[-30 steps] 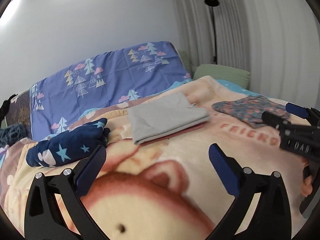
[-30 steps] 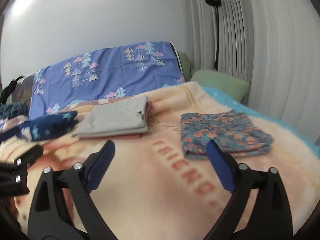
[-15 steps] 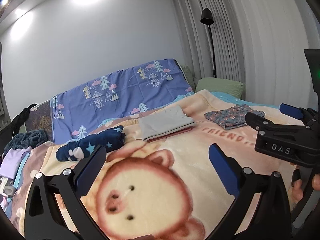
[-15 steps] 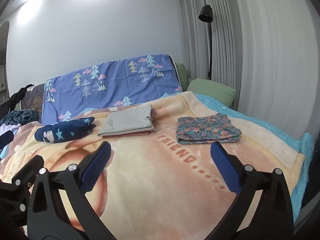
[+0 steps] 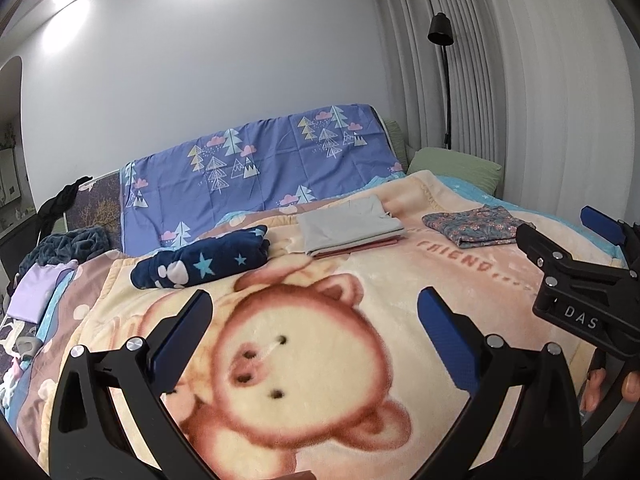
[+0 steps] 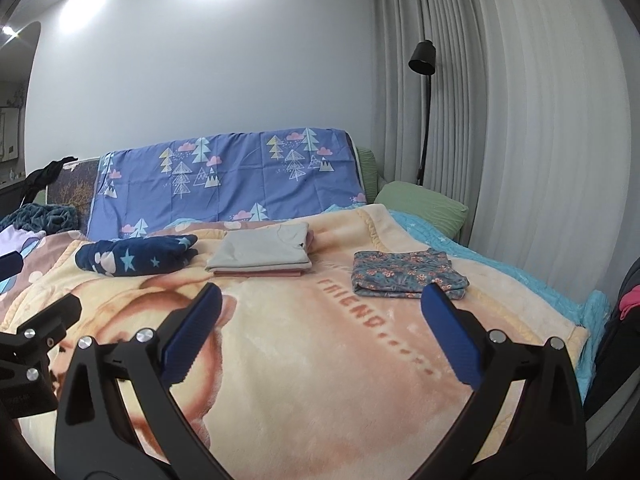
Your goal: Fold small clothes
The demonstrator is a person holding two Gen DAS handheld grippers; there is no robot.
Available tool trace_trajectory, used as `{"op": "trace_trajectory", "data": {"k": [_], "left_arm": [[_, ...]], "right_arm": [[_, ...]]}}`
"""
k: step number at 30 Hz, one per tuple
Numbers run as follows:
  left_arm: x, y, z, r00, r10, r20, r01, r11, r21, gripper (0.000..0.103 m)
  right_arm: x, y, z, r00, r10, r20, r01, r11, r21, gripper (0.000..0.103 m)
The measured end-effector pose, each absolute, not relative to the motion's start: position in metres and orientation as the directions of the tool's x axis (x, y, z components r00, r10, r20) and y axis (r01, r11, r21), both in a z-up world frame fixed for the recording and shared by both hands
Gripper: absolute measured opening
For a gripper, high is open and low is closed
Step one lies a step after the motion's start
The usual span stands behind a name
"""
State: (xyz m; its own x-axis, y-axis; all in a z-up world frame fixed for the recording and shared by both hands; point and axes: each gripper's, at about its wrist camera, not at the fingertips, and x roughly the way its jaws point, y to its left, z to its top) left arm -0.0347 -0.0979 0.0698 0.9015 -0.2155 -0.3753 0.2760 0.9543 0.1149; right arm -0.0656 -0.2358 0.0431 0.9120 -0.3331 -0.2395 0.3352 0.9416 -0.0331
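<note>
Three folded garments lie on a peach bear blanket: a navy star-print piece at the left, a grey piece on a pink one in the middle, and a floral piece at the right. My left gripper is open and empty, held above the bear's face, well short of the clothes. My right gripper is open and empty above the blanket; it also shows at the right of the left wrist view.
A purple tree-print sheet covers the headboard. A green pillow and a black floor lamp stand by the curtains at the right. Loose clothes are piled off the bed's left edge.
Both grippers have pulled back and up from the bed, so the folded clothes look smaller and farther away. Both stay open and empty.
</note>
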Motion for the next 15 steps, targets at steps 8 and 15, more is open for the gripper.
{"op": "trace_trajectory", "data": {"k": [8,15], "left_arm": [[-0.0342,-0.096,0.0655,0.892,-0.22,-0.395,0.281,0.954,0.103,0.102],[-0.0311,-0.0988,0.0614,0.884,-0.223,-0.41,0.286,0.953,0.1,0.102]], "right_arm": [[-0.0686,-0.2335,0.0416,0.905,-0.339,-0.258,0.34,0.939,-0.04,0.101],[-0.0653,-0.238,0.037,0.892,-0.354,-0.282,0.357,0.933,-0.039,0.101]]}}
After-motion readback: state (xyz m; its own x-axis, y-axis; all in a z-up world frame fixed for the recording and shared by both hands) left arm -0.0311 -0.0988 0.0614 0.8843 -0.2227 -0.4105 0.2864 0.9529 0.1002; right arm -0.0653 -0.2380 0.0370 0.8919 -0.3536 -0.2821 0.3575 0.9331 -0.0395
